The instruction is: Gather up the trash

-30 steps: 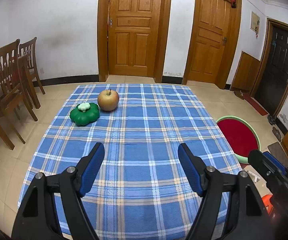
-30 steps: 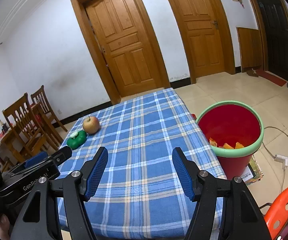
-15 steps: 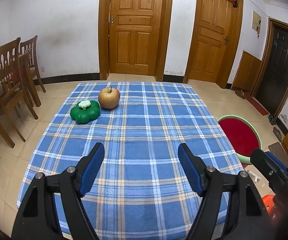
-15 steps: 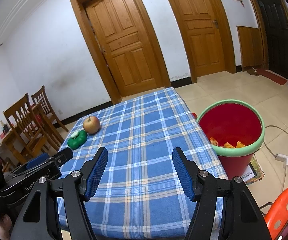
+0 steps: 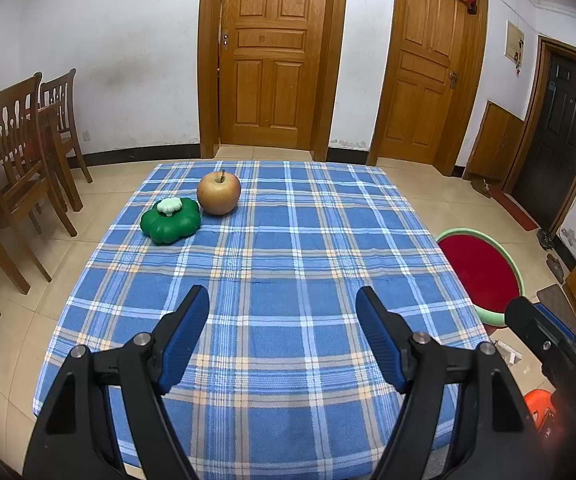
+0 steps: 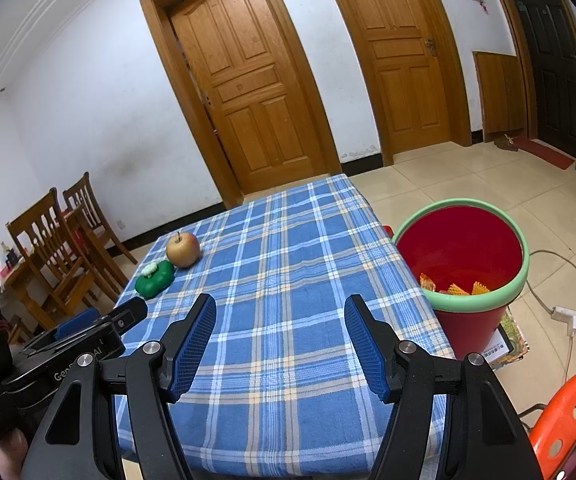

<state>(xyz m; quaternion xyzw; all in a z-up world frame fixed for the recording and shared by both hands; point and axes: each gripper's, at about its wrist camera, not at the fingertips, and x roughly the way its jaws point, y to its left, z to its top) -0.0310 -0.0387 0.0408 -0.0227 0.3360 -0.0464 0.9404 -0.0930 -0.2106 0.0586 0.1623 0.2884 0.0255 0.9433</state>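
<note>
A red bin with a green rim (image 6: 464, 248) stands on the floor at the table's right side; orange wrappers (image 6: 458, 289) lie inside it. The bin also shows in the left wrist view (image 5: 482, 272). My left gripper (image 5: 281, 300) is open and empty above the near part of the blue plaid tablecloth (image 5: 288, 240). My right gripper (image 6: 279, 306) is open and empty above the cloth's near edge (image 6: 288, 280), left of the bin. No loose trash shows on the table.
An apple (image 5: 219, 193) and a green pumpkin-shaped toy (image 5: 170, 220) sit at the table's far left. Wooden chairs (image 5: 15, 160) stand to the left. An orange stool (image 6: 568, 416) is near right. A power strip and cable (image 6: 566, 314) lie on the floor.
Both grippers stay open and empty. The left wrist view has tilted up slightly, so the table sits lower in the frame. The right view is nearly unchanged.
</note>
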